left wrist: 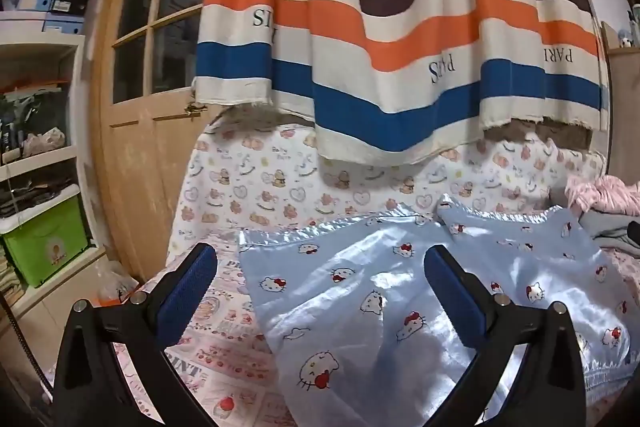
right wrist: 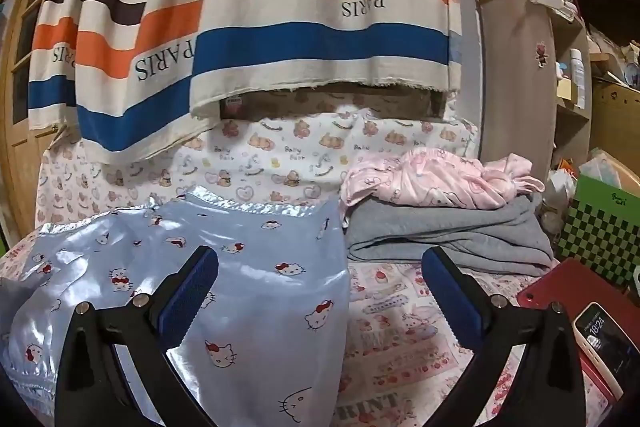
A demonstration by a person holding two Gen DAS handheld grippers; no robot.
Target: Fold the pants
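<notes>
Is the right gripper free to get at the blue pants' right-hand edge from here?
Probably yes: the right gripper is open, the blue pants lie flat ahead, and the gray garment sits beside that edge, apart.

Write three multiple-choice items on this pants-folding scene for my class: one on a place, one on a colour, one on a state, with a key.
1. Where does the pink garment lie?
A. on the folded grey garment
B. on the phone
C. between the left gripper's fingers

2. What colour are the cat-print pants?
A. green
B. light blue
C. black

3. How do the jaws of the right gripper stand?
A. shut on the pants
B. shut on nothing
C. wide open, holding nothing

Key: 1 A, it rests atop the grey pile; 2 B, shiny blue satin; 3 C, the fingers stand far apart, clamping nothing.
</notes>
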